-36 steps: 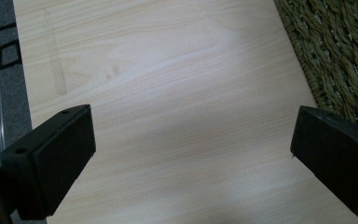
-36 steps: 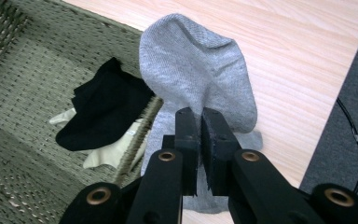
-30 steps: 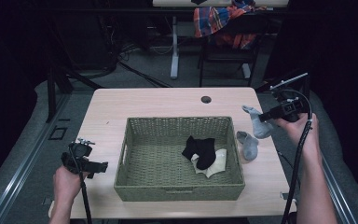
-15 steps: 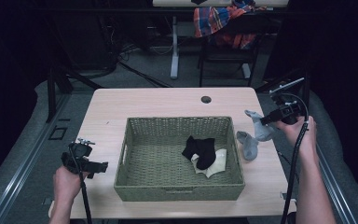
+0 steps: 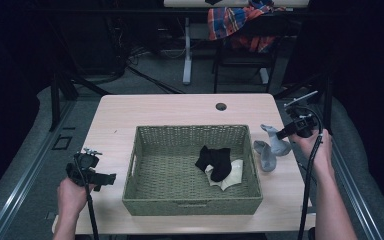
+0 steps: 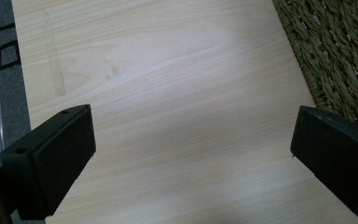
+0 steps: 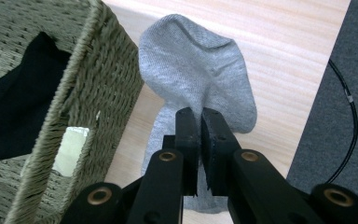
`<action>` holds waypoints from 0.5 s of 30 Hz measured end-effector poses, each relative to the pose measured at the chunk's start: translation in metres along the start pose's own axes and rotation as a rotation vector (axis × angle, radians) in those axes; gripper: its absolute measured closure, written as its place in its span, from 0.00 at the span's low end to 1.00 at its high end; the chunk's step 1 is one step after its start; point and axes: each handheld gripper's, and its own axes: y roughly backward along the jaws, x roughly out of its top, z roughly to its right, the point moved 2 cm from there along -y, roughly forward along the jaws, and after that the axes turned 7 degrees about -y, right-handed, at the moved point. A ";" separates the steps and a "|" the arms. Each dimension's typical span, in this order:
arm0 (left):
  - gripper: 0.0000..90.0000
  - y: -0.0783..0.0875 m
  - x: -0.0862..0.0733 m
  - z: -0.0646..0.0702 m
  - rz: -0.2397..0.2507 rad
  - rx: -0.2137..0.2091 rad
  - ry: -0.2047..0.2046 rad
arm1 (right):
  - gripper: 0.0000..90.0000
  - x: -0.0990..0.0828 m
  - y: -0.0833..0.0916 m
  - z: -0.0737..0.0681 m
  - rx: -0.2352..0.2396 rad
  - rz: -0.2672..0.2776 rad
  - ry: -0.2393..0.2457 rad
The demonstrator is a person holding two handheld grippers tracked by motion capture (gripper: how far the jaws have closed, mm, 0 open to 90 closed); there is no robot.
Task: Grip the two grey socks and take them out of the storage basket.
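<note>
At the lower left of the high view, I hold my left hand-held gripper [image 5: 111, 178] over the table [image 5: 170, 110] edge, just beside the left wall of the woven basket [image 5: 130, 182]. In the left gripper view its jaws stand wide apart with nothing but bare wood between them, and the basket's weave fills the upper right corner. In the middle of the high view, the basket carries a black sock [image 5: 215, 161] lying on top of a pale cream cloth [image 5: 230, 176], toward its right half. At the right of the frame, just outside the basket's right wall, a grey sock [image 5: 275, 142] hangs from my right hand-held gripper [image 5: 280, 135], with a second grey sock [image 5: 266, 156] lying on the table beside it. In the right gripper view the jaws are pinched together on the grey sock's fabric, its rounded end drooping beyond them.
</note>
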 end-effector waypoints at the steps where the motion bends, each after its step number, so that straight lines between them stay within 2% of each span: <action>1: 0.00 0.000 0.000 0.000 0.000 0.000 0.000 | 0.96 0.000 0.000 0.000 0.000 0.000 0.000; 13: 0.00 0.000 0.000 0.000 -0.001 0.000 -0.003 | 0.96 -0.001 -0.019 0.004 0.002 -0.038 -0.010; 14: 0.00 0.000 0.000 0.000 -0.001 0.000 -0.002 | 0.96 -0.002 -0.021 0.003 -0.005 -0.024 -0.026; 15: 0.00 0.000 0.000 0.000 -0.001 -0.001 0.000 | 0.96 -0.002 -0.022 0.004 -0.005 -0.041 -0.014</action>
